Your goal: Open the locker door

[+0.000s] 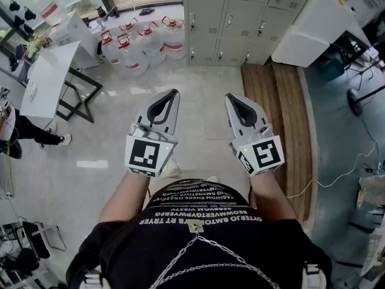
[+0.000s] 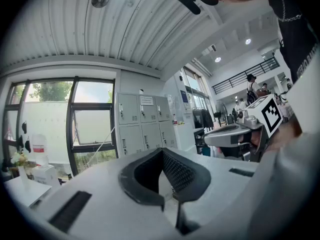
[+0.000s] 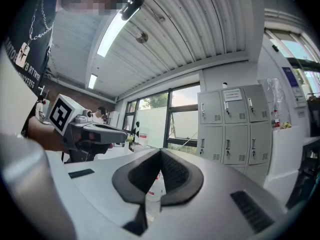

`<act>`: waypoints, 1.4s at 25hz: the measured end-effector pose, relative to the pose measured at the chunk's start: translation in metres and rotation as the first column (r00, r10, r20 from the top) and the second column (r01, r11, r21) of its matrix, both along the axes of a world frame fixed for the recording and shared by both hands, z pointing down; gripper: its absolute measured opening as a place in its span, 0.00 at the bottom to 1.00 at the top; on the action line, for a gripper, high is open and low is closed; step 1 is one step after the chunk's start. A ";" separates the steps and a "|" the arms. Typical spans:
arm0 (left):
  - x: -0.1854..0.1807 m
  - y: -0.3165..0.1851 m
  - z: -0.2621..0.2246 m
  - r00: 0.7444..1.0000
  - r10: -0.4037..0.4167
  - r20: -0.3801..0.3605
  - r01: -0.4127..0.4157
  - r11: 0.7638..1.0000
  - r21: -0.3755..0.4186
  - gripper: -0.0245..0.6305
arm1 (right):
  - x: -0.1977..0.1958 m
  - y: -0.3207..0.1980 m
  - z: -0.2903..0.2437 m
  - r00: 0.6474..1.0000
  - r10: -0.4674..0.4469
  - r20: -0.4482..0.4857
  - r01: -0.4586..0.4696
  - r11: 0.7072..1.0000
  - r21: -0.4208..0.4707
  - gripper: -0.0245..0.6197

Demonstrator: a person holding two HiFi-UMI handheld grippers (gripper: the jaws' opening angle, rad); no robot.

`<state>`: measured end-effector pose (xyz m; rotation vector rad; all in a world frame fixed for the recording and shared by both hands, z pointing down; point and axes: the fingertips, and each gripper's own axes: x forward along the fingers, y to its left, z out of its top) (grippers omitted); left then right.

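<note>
A grey bank of lockers [image 1: 240, 17] stands against the far wall, all doors closed; it also shows in the left gripper view as lockers [image 2: 142, 124] and in the right gripper view as lockers [image 3: 235, 124]. I hold both grippers level in front of my body, well short of the lockers. My left gripper [image 1: 173, 93] is shut with nothing between its jaws, its tips meeting in its own view [image 2: 162, 150]. My right gripper [image 1: 230, 97] is shut and empty too [image 3: 161, 151]. Each gripper appears in the other's view, the right gripper [image 2: 227, 134] and the left gripper [image 3: 95, 131].
Several water jugs [image 1: 144, 44] stand left of the lockers under a window. A white table [image 1: 45, 80] is at the left, with a person [image 1: 18, 131] beside it. A wooden platform [image 1: 280, 119] and a white counter [image 1: 313, 26] lie to the right; a cable [image 1: 337, 173] runs over the floor.
</note>
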<state>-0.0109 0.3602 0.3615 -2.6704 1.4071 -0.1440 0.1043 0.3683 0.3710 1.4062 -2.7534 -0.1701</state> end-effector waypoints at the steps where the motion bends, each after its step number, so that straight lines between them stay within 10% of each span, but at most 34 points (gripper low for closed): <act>1: -0.007 -0.005 0.001 1.000 0.001 -0.003 -0.001 1.000 0.000 0.04 | -0.008 -0.005 0.000 1.000 -0.001 -0.005 0.001 1.000 0.000 0.03; 20: -0.154 -0.099 0.020 0.999 0.030 0.044 -0.031 0.999 0.018 0.04 | -0.135 -0.088 0.012 0.995 0.105 -0.004 -0.105 0.993 -0.058 0.03; 35: -0.117 -0.181 0.047 0.995 0.093 0.029 -0.092 0.995 -0.033 0.04 | -0.092 -0.163 0.042 0.983 0.182 0.001 -0.180 0.976 -0.124 0.03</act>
